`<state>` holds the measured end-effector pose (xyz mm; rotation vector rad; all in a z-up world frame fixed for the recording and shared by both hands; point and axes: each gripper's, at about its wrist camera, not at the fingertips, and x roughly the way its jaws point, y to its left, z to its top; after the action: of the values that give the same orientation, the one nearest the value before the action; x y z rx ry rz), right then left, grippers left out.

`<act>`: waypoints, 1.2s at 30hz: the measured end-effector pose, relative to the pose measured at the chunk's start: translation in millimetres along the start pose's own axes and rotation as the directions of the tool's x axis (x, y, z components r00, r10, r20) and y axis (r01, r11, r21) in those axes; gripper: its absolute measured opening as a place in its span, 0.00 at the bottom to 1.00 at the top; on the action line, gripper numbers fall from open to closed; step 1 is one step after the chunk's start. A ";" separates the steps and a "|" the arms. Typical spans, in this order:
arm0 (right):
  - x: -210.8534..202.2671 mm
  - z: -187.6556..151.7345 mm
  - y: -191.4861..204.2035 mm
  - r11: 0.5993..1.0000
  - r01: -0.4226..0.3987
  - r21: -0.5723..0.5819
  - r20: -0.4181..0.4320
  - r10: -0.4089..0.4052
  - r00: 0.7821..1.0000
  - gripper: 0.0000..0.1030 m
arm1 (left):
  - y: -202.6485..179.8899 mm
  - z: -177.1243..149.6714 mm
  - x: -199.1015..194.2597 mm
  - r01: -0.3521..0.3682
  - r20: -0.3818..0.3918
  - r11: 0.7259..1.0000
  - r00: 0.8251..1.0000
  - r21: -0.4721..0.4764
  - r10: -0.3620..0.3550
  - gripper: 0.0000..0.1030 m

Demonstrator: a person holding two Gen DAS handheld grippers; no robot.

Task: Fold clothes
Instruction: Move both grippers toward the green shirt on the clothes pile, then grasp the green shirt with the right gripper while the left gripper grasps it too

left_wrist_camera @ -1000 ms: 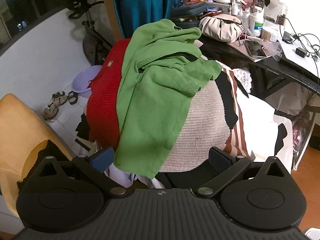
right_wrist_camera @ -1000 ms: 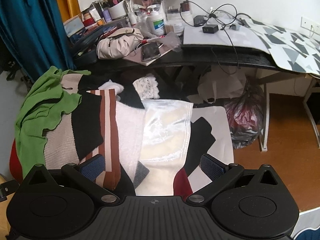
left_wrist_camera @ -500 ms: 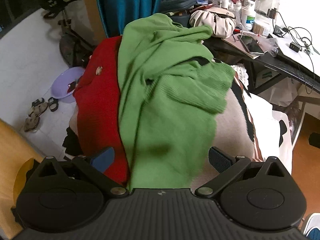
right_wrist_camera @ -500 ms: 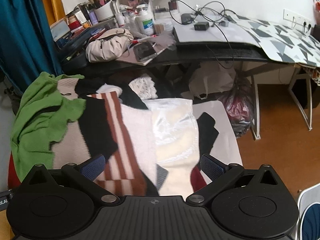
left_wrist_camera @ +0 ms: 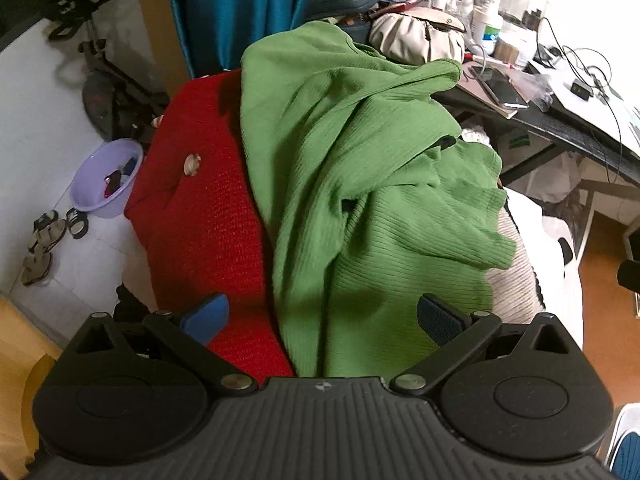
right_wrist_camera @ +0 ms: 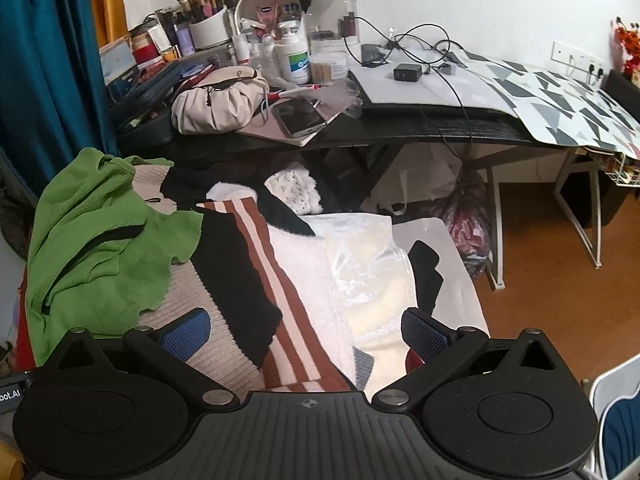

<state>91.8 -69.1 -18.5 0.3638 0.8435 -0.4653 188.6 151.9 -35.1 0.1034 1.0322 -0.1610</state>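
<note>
A heap of clothes fills both views. On top lies a crumpled green ribbed top [left_wrist_camera: 360, 184], also at the left in the right wrist view as the same green top [right_wrist_camera: 96, 252]. A red knit cardigan [left_wrist_camera: 208, 216] with a button lies to its left. My left gripper [left_wrist_camera: 322, 316] hangs open just above the green top and the red knit, holding nothing. A beige knit [right_wrist_camera: 224, 356], a brown, pink and black striped garment [right_wrist_camera: 280, 292] and a white fluffy piece [right_wrist_camera: 308, 264] lie under my right gripper [right_wrist_camera: 306, 326], which is open and empty.
A black desk [right_wrist_camera: 400, 128] behind the heap carries a beige bag [right_wrist_camera: 220, 100], a phone [right_wrist_camera: 300, 118], bottles, brushes and cables. A teal curtain [left_wrist_camera: 240, 4] hangs at the back. A lilac basin [left_wrist_camera: 106, 178] and sandals [left_wrist_camera: 42, 246] sit on the floor left.
My left gripper has moved forward and closer over the heap, so the green top and red cardigan look larger. My right gripper has lowered slightly toward the striped garment. Both stay open.
</note>
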 end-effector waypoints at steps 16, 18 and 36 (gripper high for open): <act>32.2 -1.3 71.5 0.994 0.011 -0.105 0.106 0.000 0.994 0.99 | 72.6 41.0 44.9 0.154 0.081 0.973 0.982 0.172 -0.169 1.00; 42.9 0.6 81.7 0.995 0.017 -0.102 0.111 -0.006 0.994 0.99 | 79.4 45.8 58.2 0.181 0.056 0.969 0.980 0.167 -0.193 1.00; 87.7 34.1 108.7 0.975 -0.219 -0.027 0.115 0.221 0.968 0.75 | 107.6 39.8 53.5 0.292 0.122 0.942 0.942 0.167 -0.314 1.00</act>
<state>221.0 -15.8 -52.6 0.4077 0.6822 -0.2709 268.7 246.8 -59.8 0.0633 0.8831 -0.5202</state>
